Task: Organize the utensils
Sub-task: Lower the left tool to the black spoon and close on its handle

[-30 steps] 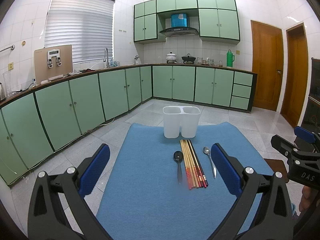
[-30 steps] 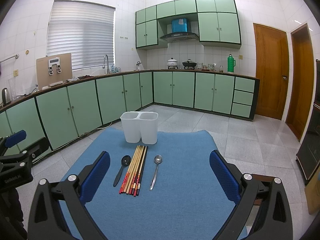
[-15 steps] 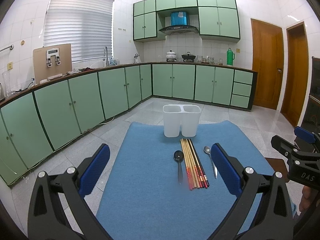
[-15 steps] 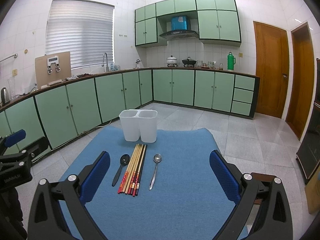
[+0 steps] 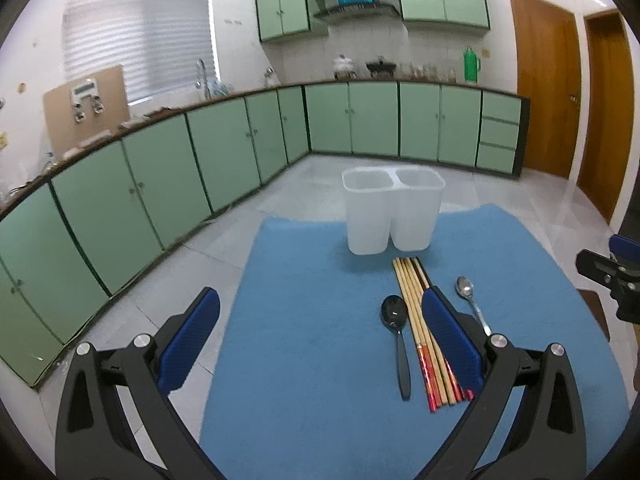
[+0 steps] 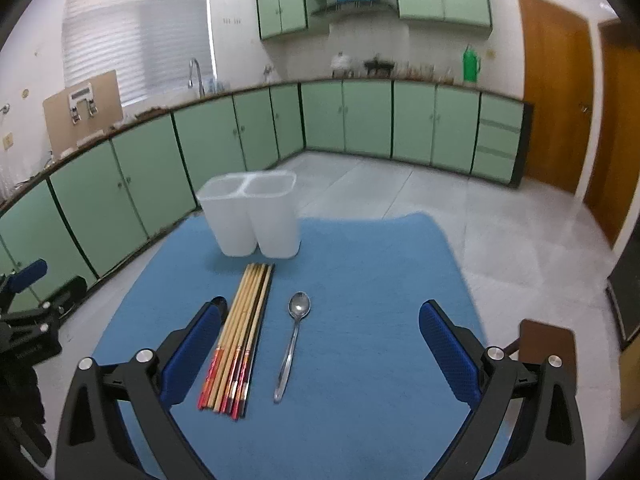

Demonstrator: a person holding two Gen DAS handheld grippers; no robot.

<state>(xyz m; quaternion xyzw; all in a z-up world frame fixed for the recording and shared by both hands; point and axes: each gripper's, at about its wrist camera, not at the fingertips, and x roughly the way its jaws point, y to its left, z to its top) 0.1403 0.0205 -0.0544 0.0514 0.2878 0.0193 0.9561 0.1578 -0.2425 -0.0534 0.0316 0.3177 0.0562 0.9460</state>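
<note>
A white two-compartment holder [image 5: 394, 210] [image 6: 252, 214] stands upright at the far end of a blue mat [image 5: 320, 360] [image 6: 360, 360]. In front of it lie a bundle of chopsticks [image 5: 420, 328] [image 6: 240, 336], a black spoon [image 5: 396, 328] to their left and a metal spoon [image 5: 470, 304] [image 6: 294, 340] to their right. My left gripper [image 5: 320, 332] is open above the mat, left of the black spoon. My right gripper [image 6: 320, 340] is open, with the metal spoon lying between its fingers below. The black spoon is mostly hidden in the right wrist view.
Green cabinets [image 5: 200, 160] line the left and far walls across a tiled floor [image 6: 500, 220]. Wooden doors [image 5: 544, 100] stand on the right. A brown stool top [image 6: 548, 340] shows past the mat's right edge. Each gripper appears at the other view's edge.
Both grippers have moved forward and down toward the utensils, which appear larger. The left view has shifted left; the right gripper now straddles the metal spoon. Nothing has been picked up.
</note>
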